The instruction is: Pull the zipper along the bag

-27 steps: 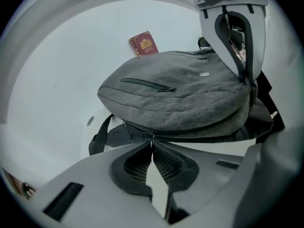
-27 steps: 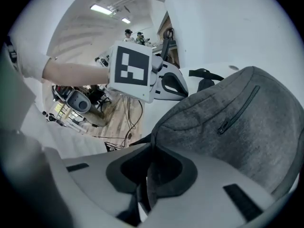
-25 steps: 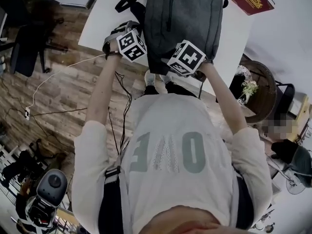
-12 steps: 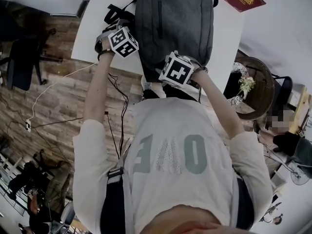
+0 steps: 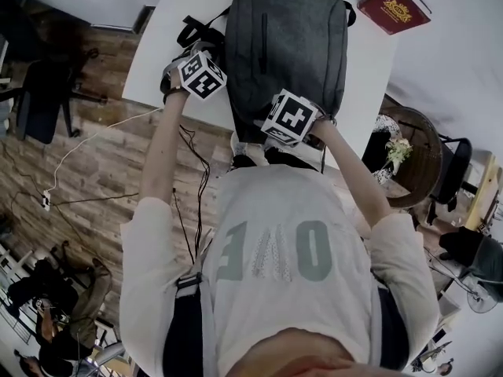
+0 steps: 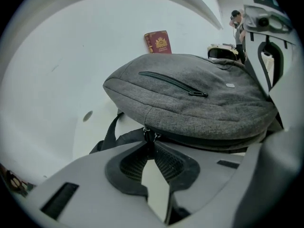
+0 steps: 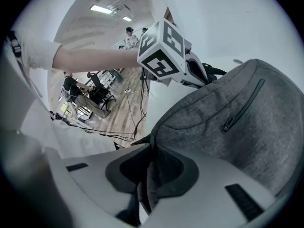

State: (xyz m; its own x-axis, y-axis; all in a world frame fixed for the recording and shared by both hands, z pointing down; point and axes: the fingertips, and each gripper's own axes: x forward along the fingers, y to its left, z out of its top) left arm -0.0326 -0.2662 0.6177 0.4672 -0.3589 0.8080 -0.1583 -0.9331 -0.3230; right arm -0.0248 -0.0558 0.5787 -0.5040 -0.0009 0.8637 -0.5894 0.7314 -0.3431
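1. The bag [image 5: 295,49] lies flat on the table [image 5: 181,6], its long axis running 12 to 6 o'clock in the head view. A book [image 5: 393,5] sits apart at its 1 o'clock.
2. The left gripper [image 6: 150,144] is at the bag's 8 o'clock corner, beside the straps [image 5: 192,30]. Its jaws are pinched narrow on the zipper pull [image 6: 151,136], right at the fingertips.
3. The right gripper [image 7: 149,167] is at the bag's 6 o'clock edge. Its jaws clamp a fold of the bag's fabric and have just eased slightly wider, with the cloth between the pads.
4. The key relation: in the left gripper view the zipper seam runs from the pull toward 3 o'clock, under the bag's top panel. The left hand has the pull, so the right is probably the anchor.
5. The marker cubes hide both sets of fingertips in the head view.
6. The seam's far end is cut off behind the right gripper's body.
7. Two sliders seem to meet at the jaws. Which one is pinched is unclear, as is whether the seam beyond is open.
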